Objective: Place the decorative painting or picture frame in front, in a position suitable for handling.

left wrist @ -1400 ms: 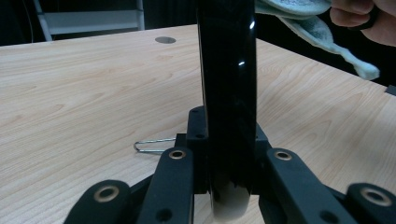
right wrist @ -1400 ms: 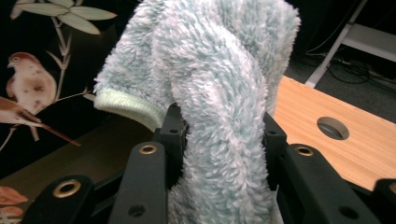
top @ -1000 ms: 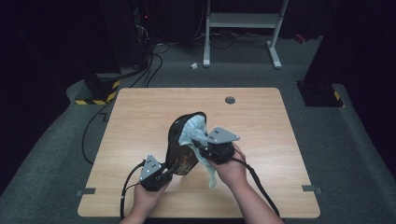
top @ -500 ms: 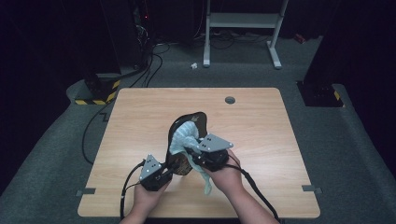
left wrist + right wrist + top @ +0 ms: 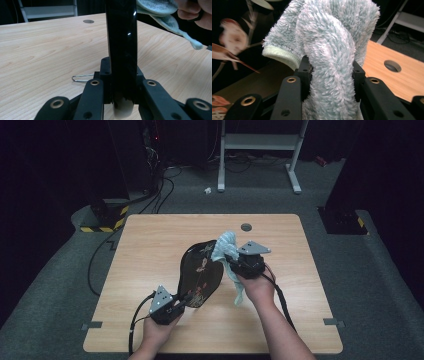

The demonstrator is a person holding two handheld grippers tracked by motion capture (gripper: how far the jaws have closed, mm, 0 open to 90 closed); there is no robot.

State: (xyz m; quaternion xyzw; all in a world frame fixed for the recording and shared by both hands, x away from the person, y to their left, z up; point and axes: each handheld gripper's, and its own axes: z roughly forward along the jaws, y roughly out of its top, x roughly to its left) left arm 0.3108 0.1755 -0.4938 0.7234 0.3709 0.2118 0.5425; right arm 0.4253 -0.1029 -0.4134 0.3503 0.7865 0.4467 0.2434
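Note:
A black lacquered tray [image 5: 200,270] painted with flowers stands tilted up off the wooden table [image 5: 150,245]. My left gripper [image 5: 184,299] is shut on its near rim. In the left gripper view the tray [image 5: 122,50] rises edge-on between the jaws of my left gripper [image 5: 122,75]. My right gripper [image 5: 230,257] is shut on a fluffy pale blue-green cloth [image 5: 225,245] at the tray's far right rim. In the right gripper view the cloth [image 5: 329,50] bulges between the jaws of my right gripper [image 5: 329,75], with the tray's painted face [image 5: 242,50] just to the left. A tail of cloth [image 5: 239,292] hangs below the right hand.
A round cable hole [image 5: 246,226] sits near the table's far edge. Beyond the table stand a white metal frame [image 5: 260,142], floor cables [image 5: 165,185] and a block with black-and-yellow stripes [image 5: 102,225]. Carpet surrounds the table.
The right gripper has carried the cloth along the tray, first a little toward the person, then away and to the right up to the far rim. The left gripper and tray have stayed put.

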